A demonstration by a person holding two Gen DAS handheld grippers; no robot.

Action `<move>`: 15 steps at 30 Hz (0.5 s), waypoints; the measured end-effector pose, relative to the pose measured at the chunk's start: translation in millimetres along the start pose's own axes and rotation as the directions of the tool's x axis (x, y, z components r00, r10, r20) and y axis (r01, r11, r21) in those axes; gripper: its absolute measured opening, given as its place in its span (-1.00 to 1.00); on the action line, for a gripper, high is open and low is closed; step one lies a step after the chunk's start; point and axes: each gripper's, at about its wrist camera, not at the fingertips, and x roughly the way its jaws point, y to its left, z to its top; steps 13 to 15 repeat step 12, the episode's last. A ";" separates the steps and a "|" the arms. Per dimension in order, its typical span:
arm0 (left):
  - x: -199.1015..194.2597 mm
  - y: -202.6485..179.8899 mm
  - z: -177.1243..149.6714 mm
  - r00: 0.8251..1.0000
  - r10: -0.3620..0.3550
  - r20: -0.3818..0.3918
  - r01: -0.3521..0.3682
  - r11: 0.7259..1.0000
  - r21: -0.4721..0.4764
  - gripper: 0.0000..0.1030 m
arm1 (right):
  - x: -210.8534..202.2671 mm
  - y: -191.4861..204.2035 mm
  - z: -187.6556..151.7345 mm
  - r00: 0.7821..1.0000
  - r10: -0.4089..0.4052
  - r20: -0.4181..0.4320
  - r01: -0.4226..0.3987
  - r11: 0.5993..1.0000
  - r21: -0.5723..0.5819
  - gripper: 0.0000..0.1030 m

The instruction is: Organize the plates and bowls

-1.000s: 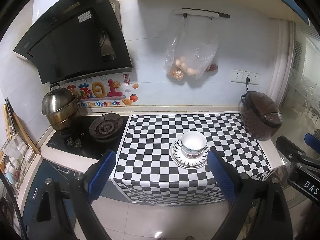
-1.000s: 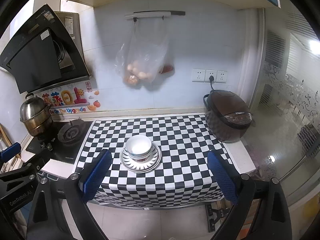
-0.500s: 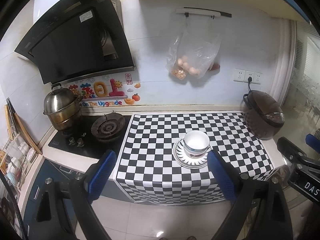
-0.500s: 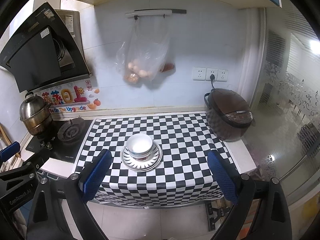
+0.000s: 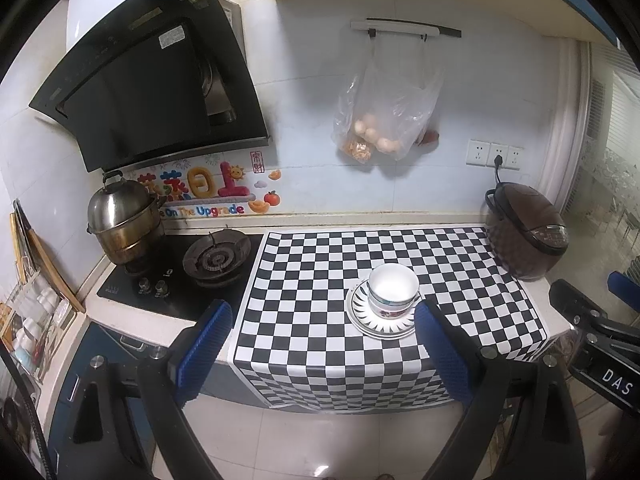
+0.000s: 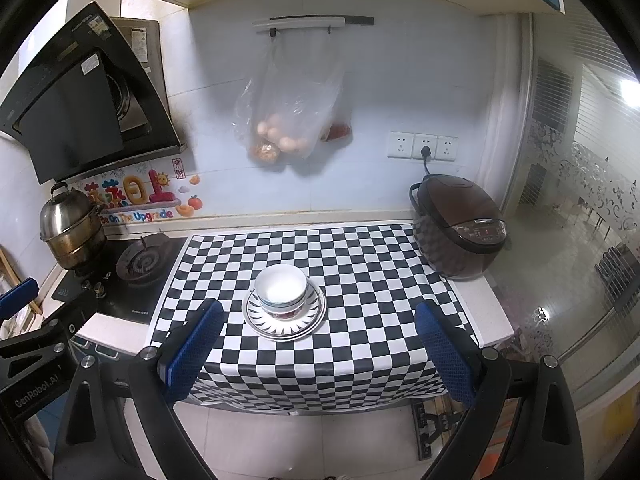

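Two bowls (image 6: 281, 291), nested, sit on the stacked plates (image 6: 283, 322) near the front middle of the checkered cloth (image 6: 360, 264); both the left gripper (image 5: 322, 350) and right gripper (image 6: 318, 346) hang spread and empty, well back from the counter. Risk, as judged: the cloth overhangs the counter edge, so a snagged finger could drag the stack forward. Only the right wrist view shows the rice cooker (image 6: 460, 232) panel and glass door; only the left shows the rack of cups (image 5: 36, 312).

Evenly lit, soft indoor light. Bright glare at right from the window (image 6: 628, 88). Faint shadow behind the hanging bag (image 5: 384, 120). Strong fisheye bending, dark corners, slight haze.
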 end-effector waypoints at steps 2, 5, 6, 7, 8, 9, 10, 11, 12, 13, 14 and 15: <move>0.1 1.5 1.7 1.000 -0.002 0.003 0.002 1.000 0.003 0.82 | 0.1 -0.5 0.2 1.000 0.001 0.000 -0.001 1.000 -0.002 0.91; -0.7 0.8 1.2 1.000 0.000 0.003 0.000 1.000 0.002 0.82 | 0.3 -1.0 0.6 1.000 0.001 -0.001 -0.001 1.000 -0.003 0.91; -0.7 0.6 1.2 1.000 -0.001 0.002 0.001 1.000 0.002 0.82 | 0.8 -0.4 0.1 1.000 0.001 -0.002 -0.001 1.000 -0.003 0.91; -1.1 0.1 0.9 1.000 0.000 0.001 0.000 1.000 0.002 0.82 | -0.3 -0.5 -0.1 1.000 0.001 -0.002 -0.001 1.000 -0.001 0.91; -1.6 0.7 1.2 1.000 -0.001 0.001 0.001 1.000 0.005 0.82 | -1.5 0.4 -0.8 1.000 0.001 -0.002 -0.001 1.000 0.001 0.91; -1.3 0.8 1.3 1.000 -0.002 0.002 0.002 1.000 0.005 0.82 | -2.4 1.5 -1.3 1.000 0.000 -0.002 0.000 1.000 0.000 0.91; -1.7 1.9 1.7 1.000 -0.004 0.002 0.004 1.000 0.006 0.82 | -2.6 2.2 -1.9 1.000 0.000 -0.003 0.000 1.000 -0.002 0.91; -1.8 3.2 2.1 1.000 -0.008 0.002 0.008 1.000 0.007 0.82 | -2.5 2.6 -2.6 1.000 -0.001 -0.005 0.001 1.000 -0.003 0.91; -2.2 4.2 2.2 1.000 -0.011 0.003 0.011 1.000 0.008 0.82 | -3.2 2.9 -3.0 1.000 -0.002 -0.006 0.002 1.000 -0.001 0.91; -2.2 4.2 2.2 1.000 -0.011 0.003 0.011 1.000 0.008 0.82 | -3.2 2.9 -3.0 1.000 -0.002 -0.006 0.002 1.000 -0.001 0.91; -2.2 4.2 2.2 1.000 -0.011 0.003 0.011 1.000 0.008 0.82 | -3.2 2.9 -3.0 1.000 -0.002 -0.006 0.002 1.000 -0.001 0.91; -2.2 4.2 2.2 1.000 -0.011 0.003 0.011 1.000 0.008 0.82 | -3.2 2.9 -3.0 1.000 -0.002 -0.006 0.002 1.000 -0.001 0.91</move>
